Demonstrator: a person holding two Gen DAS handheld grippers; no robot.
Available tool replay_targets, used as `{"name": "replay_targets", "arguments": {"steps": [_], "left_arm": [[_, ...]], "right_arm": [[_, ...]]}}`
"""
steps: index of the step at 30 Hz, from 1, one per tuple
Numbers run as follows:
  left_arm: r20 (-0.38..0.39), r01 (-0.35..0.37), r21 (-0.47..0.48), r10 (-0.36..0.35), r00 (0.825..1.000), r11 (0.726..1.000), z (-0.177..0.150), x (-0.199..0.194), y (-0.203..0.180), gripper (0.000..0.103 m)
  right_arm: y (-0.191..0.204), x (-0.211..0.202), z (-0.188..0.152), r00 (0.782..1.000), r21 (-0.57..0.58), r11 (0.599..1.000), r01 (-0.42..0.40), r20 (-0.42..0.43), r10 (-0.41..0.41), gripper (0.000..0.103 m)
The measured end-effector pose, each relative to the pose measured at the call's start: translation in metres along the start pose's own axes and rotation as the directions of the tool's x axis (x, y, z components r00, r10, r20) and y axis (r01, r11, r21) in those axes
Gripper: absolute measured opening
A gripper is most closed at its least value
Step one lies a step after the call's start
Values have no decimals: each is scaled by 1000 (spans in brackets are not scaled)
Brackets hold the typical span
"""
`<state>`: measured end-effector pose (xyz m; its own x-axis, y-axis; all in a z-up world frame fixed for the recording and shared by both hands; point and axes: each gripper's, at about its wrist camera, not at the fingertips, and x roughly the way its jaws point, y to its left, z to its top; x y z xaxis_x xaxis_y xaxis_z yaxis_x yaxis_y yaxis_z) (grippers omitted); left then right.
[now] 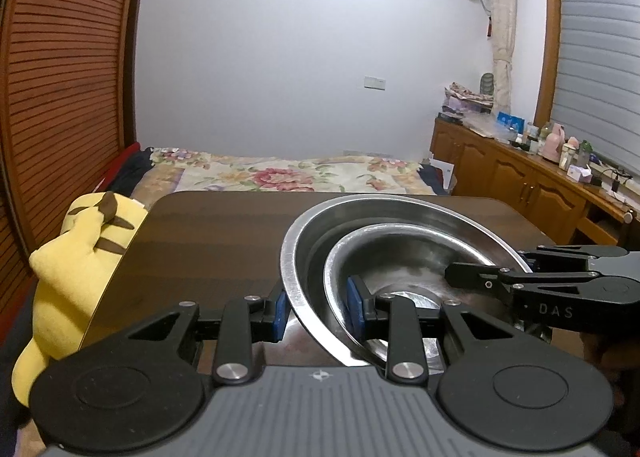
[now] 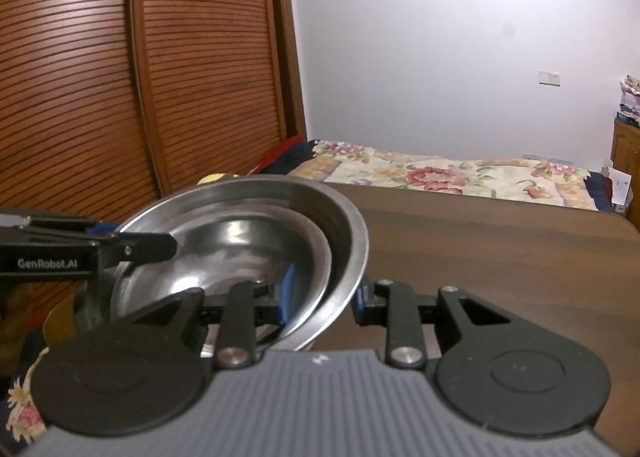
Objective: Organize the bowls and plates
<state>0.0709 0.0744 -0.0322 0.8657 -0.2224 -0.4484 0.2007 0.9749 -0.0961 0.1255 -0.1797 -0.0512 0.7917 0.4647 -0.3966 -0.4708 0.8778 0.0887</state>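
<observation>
Two nested steel bowls sit over the dark wooden table (image 1: 208,233): a large outer bowl (image 1: 294,257) with a smaller bowl (image 1: 400,257) inside it. My left gripper (image 1: 316,311) straddles the left rims of both bowls, one blue pad outside, one inside. My right gripper (image 2: 324,297) straddles the right rims of the same bowls (image 2: 348,241) the same way. The gap between pads is wide; whether they press the rims is unclear. Each gripper shows in the other's view, the right gripper (image 1: 472,277) and the left gripper (image 2: 132,249).
A yellow plush toy (image 1: 76,257) lies off the table's left edge. A bed with a floral cover (image 1: 280,173) is behind the table. A wooden cabinet (image 1: 520,177) with clutter stands at right. A slatted wooden door (image 2: 120,77) is at left.
</observation>
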Motion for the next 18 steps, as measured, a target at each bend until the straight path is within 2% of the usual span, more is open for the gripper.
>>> {"name": "replay_targets", "arguments": {"steps": [18], "left_arm": [[-43,-43,-10,42,998,999,-16,0,4,34]], "right_arm": [[16,6,-8,999,-34,999,-15,-30,14,31]]}}
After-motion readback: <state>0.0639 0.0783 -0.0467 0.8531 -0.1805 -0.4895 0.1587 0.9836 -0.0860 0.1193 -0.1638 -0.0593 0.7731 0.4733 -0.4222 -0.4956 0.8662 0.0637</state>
